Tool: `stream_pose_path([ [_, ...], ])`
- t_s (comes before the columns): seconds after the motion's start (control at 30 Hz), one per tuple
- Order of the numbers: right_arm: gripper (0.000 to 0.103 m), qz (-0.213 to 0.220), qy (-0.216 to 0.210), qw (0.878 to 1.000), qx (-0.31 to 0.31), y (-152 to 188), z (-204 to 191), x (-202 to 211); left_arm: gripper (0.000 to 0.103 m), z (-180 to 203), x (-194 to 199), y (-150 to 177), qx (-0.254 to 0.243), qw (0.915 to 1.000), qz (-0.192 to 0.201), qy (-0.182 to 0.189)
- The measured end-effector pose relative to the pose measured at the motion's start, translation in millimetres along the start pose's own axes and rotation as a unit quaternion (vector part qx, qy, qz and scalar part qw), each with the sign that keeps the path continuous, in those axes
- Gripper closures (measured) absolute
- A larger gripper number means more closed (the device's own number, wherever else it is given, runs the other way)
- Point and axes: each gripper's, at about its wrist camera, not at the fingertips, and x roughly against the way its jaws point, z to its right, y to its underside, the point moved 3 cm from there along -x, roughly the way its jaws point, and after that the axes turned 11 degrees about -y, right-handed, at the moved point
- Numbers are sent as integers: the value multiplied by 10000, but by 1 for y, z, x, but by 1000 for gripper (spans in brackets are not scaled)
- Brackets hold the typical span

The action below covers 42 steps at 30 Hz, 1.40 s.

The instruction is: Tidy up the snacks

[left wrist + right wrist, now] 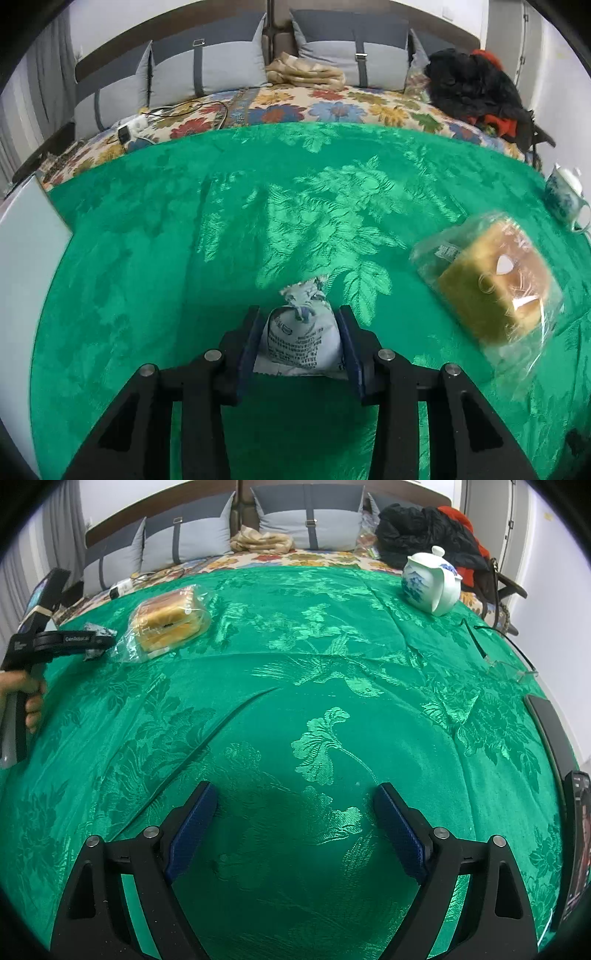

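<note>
- fingers of left gripper [300, 325] clamp a small packet [300, 338], held between pads.
- right gripper [295, 812] spread wide, holding nothing.
- bagged bread [493, 286] lies right of left gripper, apart.

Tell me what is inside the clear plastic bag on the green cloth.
The clear plastic bag holds a block of sliced yellow bread with a browner crust. Print on the wrapper covers part of it, and its underside against the green cloth is hidden.

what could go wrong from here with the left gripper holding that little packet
The left gripper pinches the small snack packet across its soft middle, so squeezing harder could crush the contents, or the slick wrapper might slip out. The bagged bread lies close on its right, and a careless swing could knock it. The right gripper is open and empty, so nothing backs up the hold.
</note>
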Motion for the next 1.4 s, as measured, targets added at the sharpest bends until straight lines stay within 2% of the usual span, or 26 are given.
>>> stream_pose_path([
  [0.13, 12, -7, -5, 10000, 7, 1, 0, -1, 65, -5, 22, 22, -281, 9996, 47, 79],
  [0.23, 12, -7, -6, 10000, 8, 1, -1, -1, 65, -13, 57, 48, -473, 9986, 34, 252],
  [0.47, 12, -6, -5, 10000, 8, 1, -1, -1, 65, -25, 125, 104, -628, 9945, -463, 699],
  [0.53, 12, -6, -6, 10000, 8, 1, -1, -1, 64, -23, 128, 117, -617, 9945, -539, 652],
  [0.6, 12, -6, -8, 10000, 7, 0, -1, -1, 63, -23, 120, 131, -595, 9965, -487, 329],
  [0.67, 12, -6, -8, 10000, 7, 1, -1, -1, 50, -25, 109, 139, -459, 9981, -384, 143],
  [0.73, 12, -6, -9, 10000, 6, 0, -1, -1, 17, -32, 106, 148, -134, 9999, 34, -22],
  [0.77, 12, -6, -10, 10000, 6, 1, -1, -1, 13, -35, 102, 151, -80, 9999, 38, -122],
  [0.9, 12, -4, -9, 10000, 9, 1, -2, -1, 0, -42, 93, 148, 143, 9997, -135, -115],
  [1.4, 12, -5, -11, 10000, 9, 0, -1, -1, 0, -42, 91, 146, 134, 9998, -127, -105],
])
